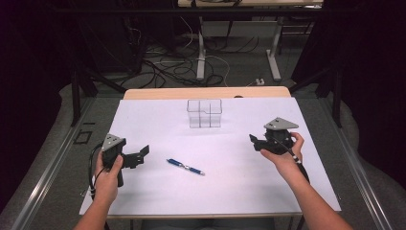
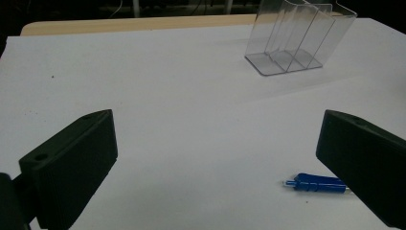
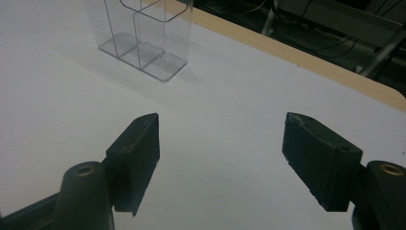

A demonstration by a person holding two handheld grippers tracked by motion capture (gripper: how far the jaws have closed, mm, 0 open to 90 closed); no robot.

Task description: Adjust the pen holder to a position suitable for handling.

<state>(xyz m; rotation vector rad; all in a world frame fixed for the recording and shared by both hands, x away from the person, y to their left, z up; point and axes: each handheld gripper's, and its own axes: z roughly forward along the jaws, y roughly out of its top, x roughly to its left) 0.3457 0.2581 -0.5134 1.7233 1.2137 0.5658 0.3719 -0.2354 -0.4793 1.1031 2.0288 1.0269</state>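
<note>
A blue pen [image 1: 185, 166] lies flat near the middle of the white table top [image 1: 158, 191], slanting toward the front right. In the left gripper view its blue cap end [image 2: 316, 184] pokes out beside the right jaw. My left gripper [image 1: 141, 156] hovers open just left of the pen, with nothing between its jaws. A clear plastic holder with compartments [image 1: 204, 113] stands upright toward the back centre; the same holder [image 2: 299, 38] [image 3: 141, 33] stands empty in both gripper views. My right gripper [image 1: 254, 141] is held open at the right, jaws wide apart over bare table.
The white sheet ends in a wooden table edge [image 1: 206, 92] at the back. Beyond it the floor holds cables [image 1: 163, 64] and the legs [image 1: 274, 52] of another table. Dark curtains flank both sides.
</note>
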